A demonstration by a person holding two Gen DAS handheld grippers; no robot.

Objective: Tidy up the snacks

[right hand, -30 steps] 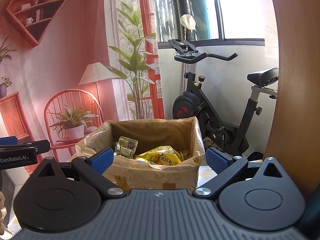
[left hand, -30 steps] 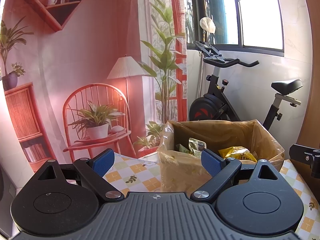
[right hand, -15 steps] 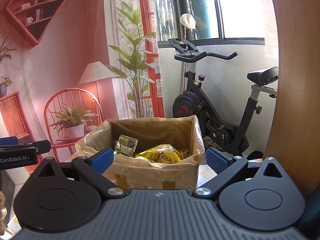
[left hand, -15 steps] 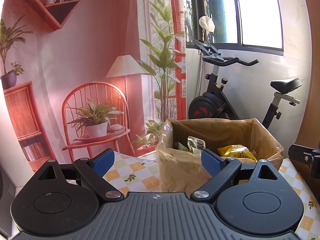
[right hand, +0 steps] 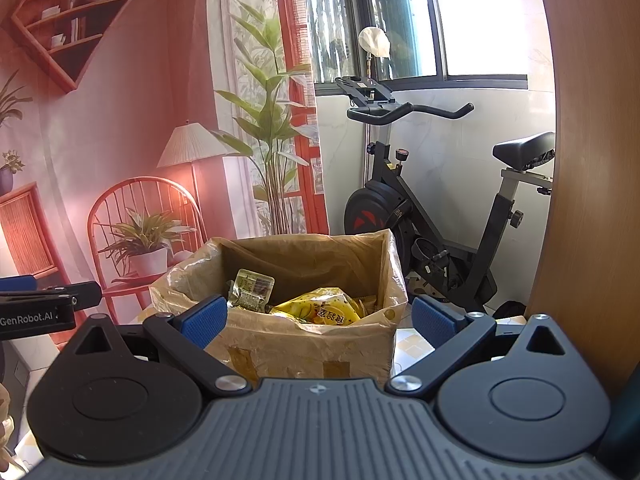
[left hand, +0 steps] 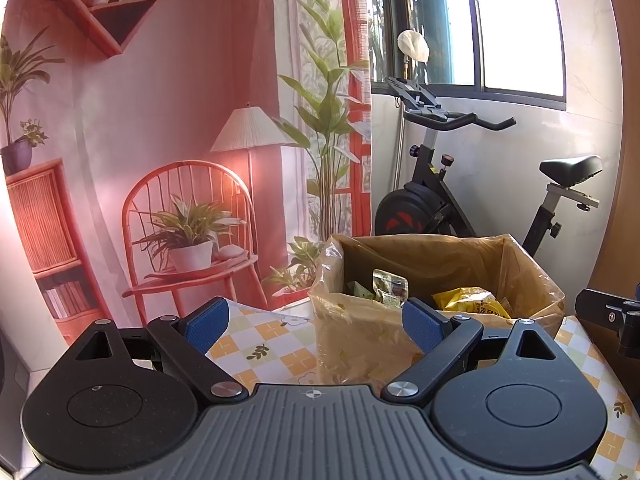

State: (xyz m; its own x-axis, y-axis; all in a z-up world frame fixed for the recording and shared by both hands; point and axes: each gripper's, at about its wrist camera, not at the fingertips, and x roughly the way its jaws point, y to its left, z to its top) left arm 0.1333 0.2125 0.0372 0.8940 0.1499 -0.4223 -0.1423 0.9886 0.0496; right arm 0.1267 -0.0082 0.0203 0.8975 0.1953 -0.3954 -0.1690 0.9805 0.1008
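Change: across the last second almost nothing has shifted; both views only drift slightly, and the box looks marginally nearer.
Meaning: probably a pause between picks, or the sorting is nearly done.
Left tool (left hand: 316,322): released, holding nothing.
Right tool (right hand: 318,318): released, holding nothing.
Box: brown cardboard box lined with clear plastic (right hand: 304,344) stands on the yellow-and-white checked tabletop (left hand: 256,344), directly ahead of the right tool, ahead and right of the left.
Snacks: yellow crinkly snack bag (right hand: 324,308) and small clear green-printed packet (right hand: 252,290) lie inside the box.
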